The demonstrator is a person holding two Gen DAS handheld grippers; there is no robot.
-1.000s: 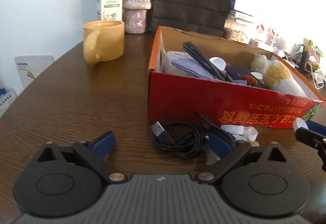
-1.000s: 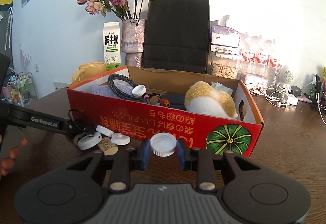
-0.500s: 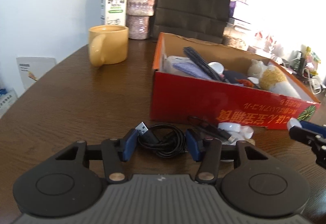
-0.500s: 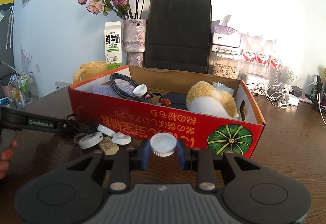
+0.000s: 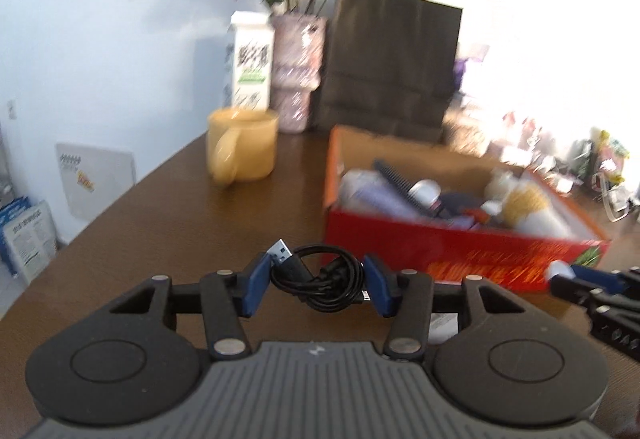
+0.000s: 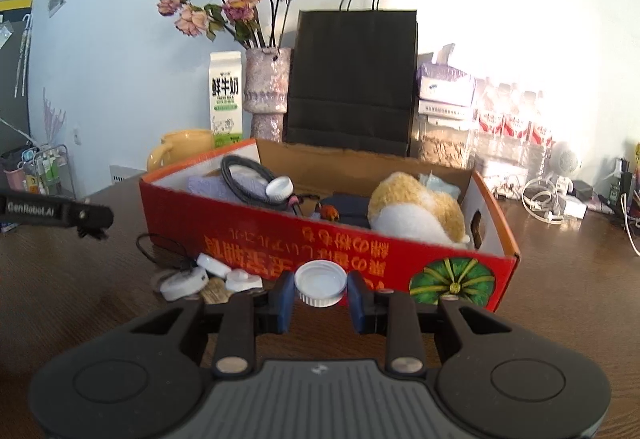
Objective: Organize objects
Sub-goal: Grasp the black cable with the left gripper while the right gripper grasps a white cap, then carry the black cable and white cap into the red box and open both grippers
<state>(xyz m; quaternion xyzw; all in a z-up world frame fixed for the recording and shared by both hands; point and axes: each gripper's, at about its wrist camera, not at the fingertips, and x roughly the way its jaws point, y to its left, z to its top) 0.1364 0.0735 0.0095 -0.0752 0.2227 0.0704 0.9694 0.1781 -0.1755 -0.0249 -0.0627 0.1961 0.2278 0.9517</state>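
My left gripper [image 5: 316, 281] is shut on a coiled black USB cable [image 5: 320, 277] and holds it above the wooden table, left of the red cardboard box [image 5: 460, 255]. My right gripper [image 6: 320, 293] is shut on a white bottle cap [image 6: 320, 282], held just in front of the box's red front wall [image 6: 320, 239]. The box holds a plush toy [image 6: 416, 211], a dark cable, a cap and cloths. The left gripper's arm [image 6: 56, 213] shows at the left of the right wrist view; the right gripper's tip [image 5: 580, 279] shows at the right of the left wrist view.
Several white caps and a thin black cord [image 6: 208, 275] lie on the table before the box. A yellow mug [image 5: 242, 145], milk carton [image 6: 226, 99], flower vase [image 6: 267, 95] and black paper bag [image 6: 352, 79] stand behind. Bottles and cables crowd the back right.
My left gripper closed on the black USB cable and lifted it off the table, the view tilting upward. My right gripper kept hold of the white cap and barely moved.
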